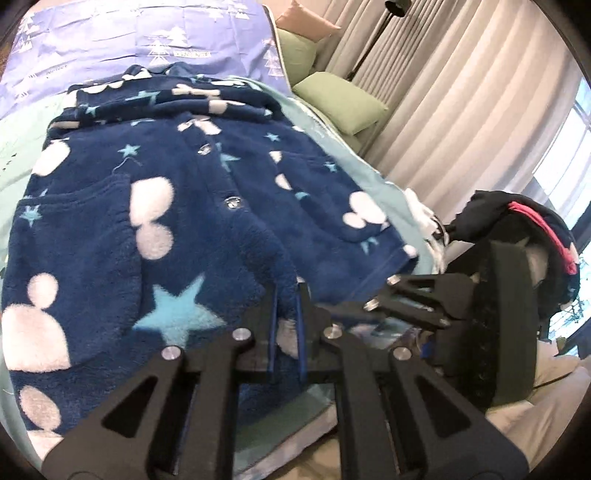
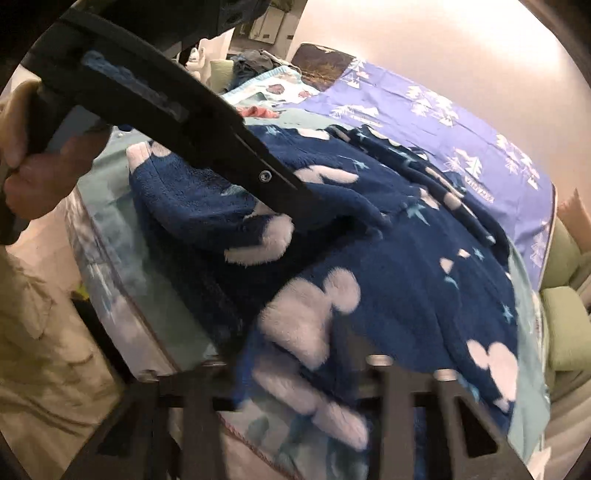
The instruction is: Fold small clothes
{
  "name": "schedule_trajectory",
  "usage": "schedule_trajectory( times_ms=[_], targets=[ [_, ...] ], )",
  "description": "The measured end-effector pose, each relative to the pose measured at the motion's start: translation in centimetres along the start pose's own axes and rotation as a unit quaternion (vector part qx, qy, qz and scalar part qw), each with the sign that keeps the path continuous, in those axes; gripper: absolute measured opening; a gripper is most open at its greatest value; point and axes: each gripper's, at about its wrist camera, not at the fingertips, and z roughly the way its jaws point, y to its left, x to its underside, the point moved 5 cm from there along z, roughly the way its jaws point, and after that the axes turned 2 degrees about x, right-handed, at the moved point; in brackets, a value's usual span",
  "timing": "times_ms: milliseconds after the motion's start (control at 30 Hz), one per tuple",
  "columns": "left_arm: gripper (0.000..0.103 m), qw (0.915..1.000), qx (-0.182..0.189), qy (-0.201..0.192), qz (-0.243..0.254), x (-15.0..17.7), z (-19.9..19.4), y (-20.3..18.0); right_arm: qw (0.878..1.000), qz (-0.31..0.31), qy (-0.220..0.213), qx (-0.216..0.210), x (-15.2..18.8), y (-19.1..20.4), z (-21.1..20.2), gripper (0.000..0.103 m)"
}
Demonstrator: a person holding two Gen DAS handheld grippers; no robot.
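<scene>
So the fleece jacket (image 1: 155,206) lies spread on the bed (image 1: 373,192), long axis running 6 to 12 o'clock, collar at 12. Left gripper (image 1: 287,295) and right gripper (image 2: 295,369) both pinch its hem.

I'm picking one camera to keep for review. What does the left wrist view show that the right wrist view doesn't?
Only the left wrist view: the curtains, a dark bundle with a pink stripe, the jacket's buttons, and the left tongs shut on its hem. Only the right: a hand on a grip, a piece of red cloth. Both: the blue fleece jacket, purple sheet and green pillows.
</scene>
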Motion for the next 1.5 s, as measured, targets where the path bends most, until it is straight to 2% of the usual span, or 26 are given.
schedule_trajectory(
  times_ms=[133, 233, 267, 333, 367, 433, 500, 567, 633, 700, 733, 767, 833, 867, 900, 933, 967, 1067, 1200, 1300, 1367, 1433, 1500],
  targets=[
    [0.01, 0.9995, 0.031, -0.001, -0.01, -0.5, -0.5, -0.7, 0.997, 0.047, -0.019, -0.064, -0.7, -0.9, -1.2, 0.015],
    [0.01, 0.9977, 0.066, -0.007, -0.014, -1.2, -0.9, -1.7, 0.996, 0.043, -0.036, -0.071, -1.3, -0.1, -2.4, 0.015],
    [0.006, 0.9965, 0.083, -0.004, -0.01, -1.4, -0.9, -2.4, 0.995, 0.045, -0.04, -0.074, -1.4, 0.0, -2.4, 0.015],
    [0.006, 0.9935, 0.114, 0.004, -0.004, -1.5, -0.6, -3.6, 0.994, 0.055, -0.038, -0.084, -1.3, 0.0, -1.9, 0.015],
    [0.006, 0.9937, 0.112, 0.008, 0.007, -1.4, -0.3, -4.1, 0.994, 0.061, -0.029, -0.09, -1.1, -0.1, -1.2, 0.015],
    [0.005, 0.9958, 0.084, 0.025, 0.028, -0.9, 0.8, -4.6, 0.993, 0.074, -0.014, -0.095, -0.4, -0.2, -0.1, 0.016],
    [0.005, 0.9964, 0.072, 0.043, 0.014, -0.3, 1.6, -3.9, 0.99, 0.089, -0.01, -0.107, 0.2, -0.6, -0.1, 0.02],
    [0.005, 0.9981, 0.048, 0.038, -0.001, 0.1, 1.3, -2.8, 0.985, 0.111, -0.018, -0.129, 0.8, -1.5, -1.1, 0.02],
    [0.017, 0.9994, 0.024, 0.025, -0.002, 0.2, 0.7, -1.7, 0.979, 0.14, -0.018, -0.147, 1.4, -2.8, -2.0, 0.02],
    [0.056, 0.9998, -0.005, 0.017, -0.008, 0.3, 0.6, -0.8, 0.977, 0.157, -0.016, -0.147, 1.9, -3.6, -2.6, 0.02],
    [0.063, 0.9997, -0.016, 0.015, -0.013, 0.2, 0.6, -0.6, 0.976, 0.163, -0.018, -0.144, 2.1, -4.0, -2.7, 0.02],
    [0.066, 0.9996, -0.022, 0.014, -0.014, 0.2, 0.9, -0.5, 0.975, 0.17, -0.02, -0.142, 2.2, -4.3, -2.9, 0.02],
    [0.066, 0.9995, -0.025, 0.018, 0.0, 0.1, 2.0, -0.9, 0.971, 0.186, -0.021, -0.148, 2.5, -4.3, -3.2, 0.02],
    [0.061, 0.9991, -0.034, 0.022, 0.015, 0.2, 2.8, -1.1, 0.97, 0.192, -0.018, -0.151, 2.6, -4.3, -2.9, 0.02],
    [0.035, 0.9983, -0.044, 0.029, 0.025, 0.4, 3.4, -1.1, 0.97, 0.193, -0.015, -0.149, 2.5, -4.6, -2.4, 0.02],
    [0.019, 0.9955, -0.072, 0.046, 0.039, 0.6, 4.3, -0.9, 0.97, 0.194, -0.013, -0.146, 2.5, -4.5, -2.2, 0.02],
    [0.01, 0.9926, -0.098, 0.056, 0.045, 0.7, 4.6, -0.6, 0.97, 0.195, -0.009, -0.145, 2.5, -4.3, -2.0, 0.02],
    [0.009, 0.9959, -0.075, 0.042, 0.03, -0.3, 3.0, -0.4, 0.969, 0.195, -0.014, -0.148, 2.0, -4.1, -2.0, 0.02],
    [0.009, 0.996, -0.062, 0.016, 0.062, -2.0, 0.1, -1.8, 0.965, 0.207, -0.036, -0.158, 0.4, -4.2, -1.7, 0.02],
    [0.009, 0.9975, -0.04, 0.015, 0.057, -2.6, -0.2, -2.3, 0.96, 0.215, -0.024, -0.176, -0.4, -3.7, 0.3, 0.02],
    [0.009, 0.9975, -0.029, 0.028, 0.057, -2.2, 0.9, -2.5, 0.957, 0.213, 0.003, -0.198, 0.1, -2.3, 2.0, 0.02],
    [0.009, 0.9967, -0.025, 0.055, 0.054, -1.0, 2.7, -2.5, 0.965, 0.19, -0.008, -0.18, 0.4, -1.7, 1.5, 0.02],
    [0.009, 0.9937, -0.021, 0.098, 0.05, 1.0, 5.2, -2.1, 0.961, 0.198, -0.01, -0.192, 0.8, -2.3, 0.5, 0.02]
  ],
)
